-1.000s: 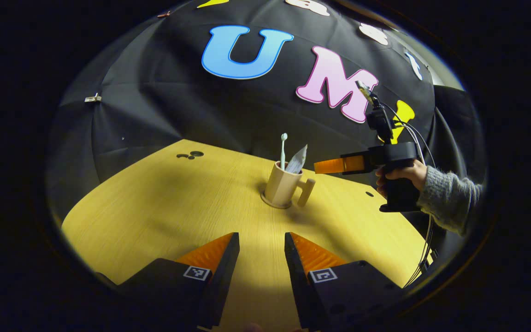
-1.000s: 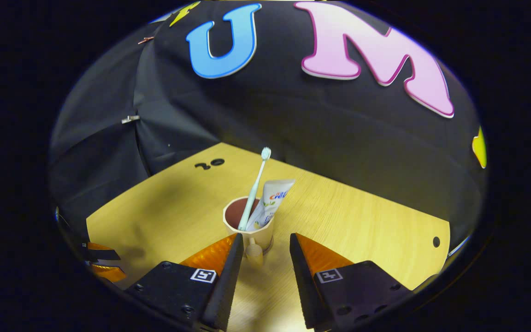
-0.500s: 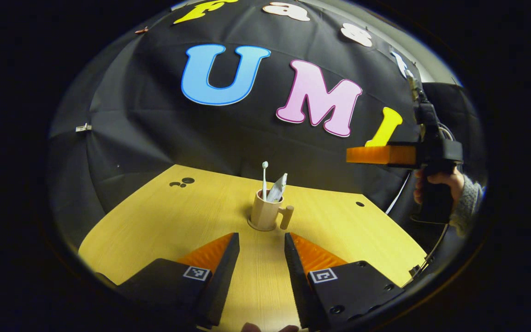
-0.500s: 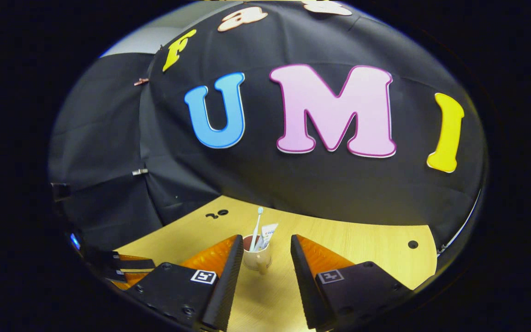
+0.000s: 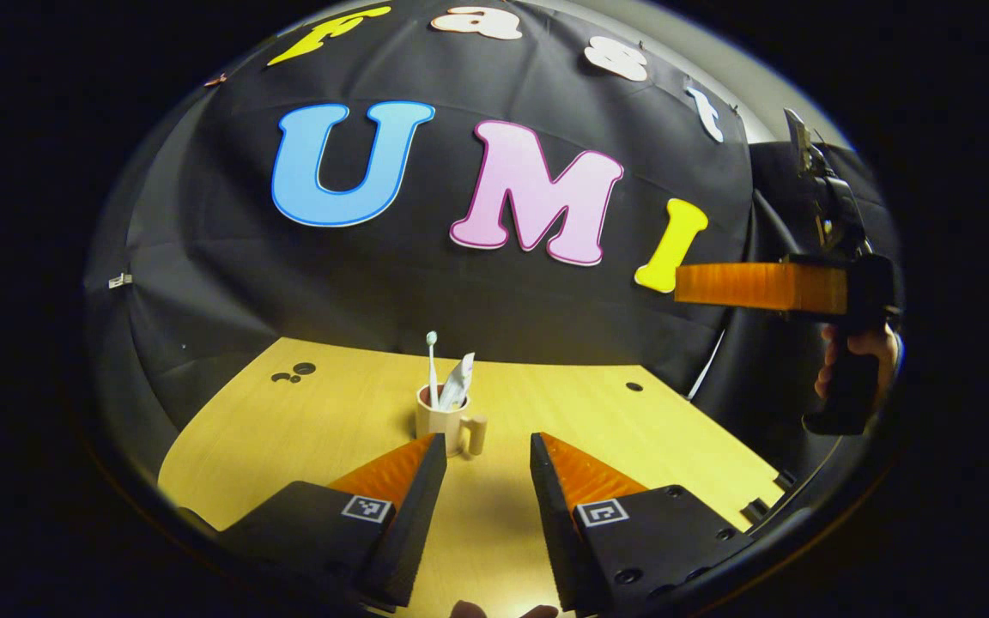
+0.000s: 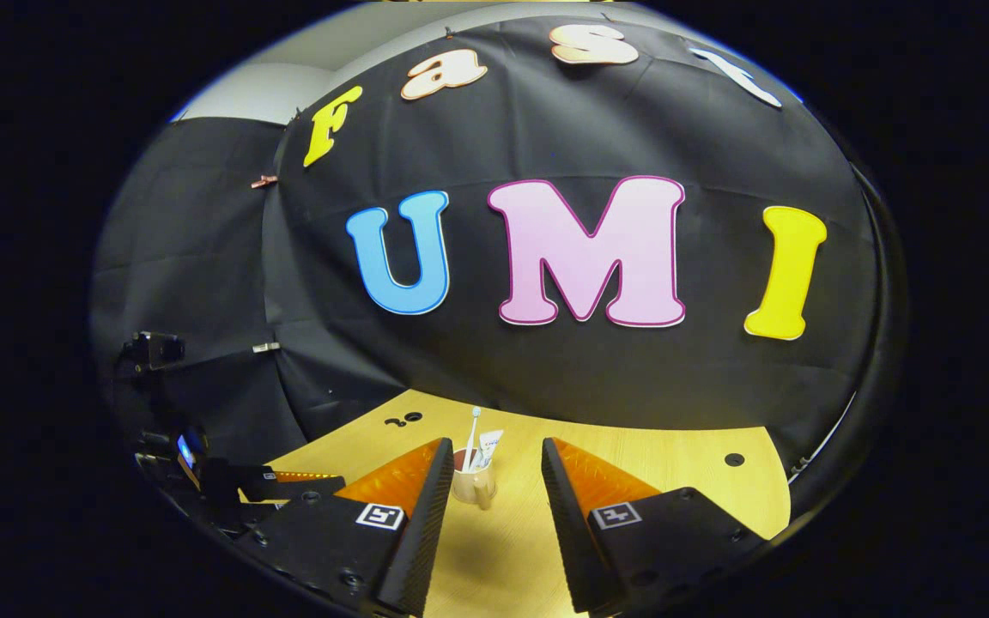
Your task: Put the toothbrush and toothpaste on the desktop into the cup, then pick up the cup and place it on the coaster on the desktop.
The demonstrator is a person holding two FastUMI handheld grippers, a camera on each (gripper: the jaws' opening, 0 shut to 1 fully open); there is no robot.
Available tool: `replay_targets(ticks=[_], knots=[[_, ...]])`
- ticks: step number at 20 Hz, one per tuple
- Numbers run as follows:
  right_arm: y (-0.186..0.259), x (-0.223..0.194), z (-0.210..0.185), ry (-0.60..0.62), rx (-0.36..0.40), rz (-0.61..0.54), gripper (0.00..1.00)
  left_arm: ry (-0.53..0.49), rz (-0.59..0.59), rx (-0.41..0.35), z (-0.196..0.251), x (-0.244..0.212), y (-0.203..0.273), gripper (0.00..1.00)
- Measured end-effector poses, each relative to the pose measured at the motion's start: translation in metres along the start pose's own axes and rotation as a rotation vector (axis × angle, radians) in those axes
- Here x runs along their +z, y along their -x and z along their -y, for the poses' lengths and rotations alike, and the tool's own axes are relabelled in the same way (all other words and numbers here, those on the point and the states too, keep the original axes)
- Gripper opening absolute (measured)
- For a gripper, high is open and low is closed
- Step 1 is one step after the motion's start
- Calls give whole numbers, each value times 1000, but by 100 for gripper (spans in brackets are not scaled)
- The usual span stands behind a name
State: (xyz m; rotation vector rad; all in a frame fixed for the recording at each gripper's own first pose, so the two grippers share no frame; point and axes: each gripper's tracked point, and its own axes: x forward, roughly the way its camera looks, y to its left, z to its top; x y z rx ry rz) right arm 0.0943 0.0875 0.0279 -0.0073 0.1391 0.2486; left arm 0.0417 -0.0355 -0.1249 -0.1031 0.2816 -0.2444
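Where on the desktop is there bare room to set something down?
Bare wood lies on both sides of the cup: left toward the small holes, right toward the single hole. The one crowded spot is the cup, holding the toothbrush and toothpaste.

Toothbrush [image 5: 432, 365], toothpaste [image 5: 458, 388] in cup [image 5: 440, 422].

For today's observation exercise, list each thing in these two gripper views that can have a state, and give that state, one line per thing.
cup: upright on the desktop, held by nothing.
toothbrush: standing in the cup, head up.
toothpaste: in the cup, leaning beside the toothbrush.
left gripper: open, empty, back from the cup.
right gripper: open, empty, back from the cup.
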Motion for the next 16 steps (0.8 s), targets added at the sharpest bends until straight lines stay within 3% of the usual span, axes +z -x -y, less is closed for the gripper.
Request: replay_targets(ticks=[7,8,10,16], knots=[[17,7,15,-22,17,38,64,-5,42,13,24,28,2,64],[19,8,16,-33,24,43,60,-14,41,24,28,29,3,64],[26,10,20,-42,36,51,64,-32,48,48,32,33,5,64],[40,3,30,-52,65,50,65,-32,68,81,59,48,13,64]])
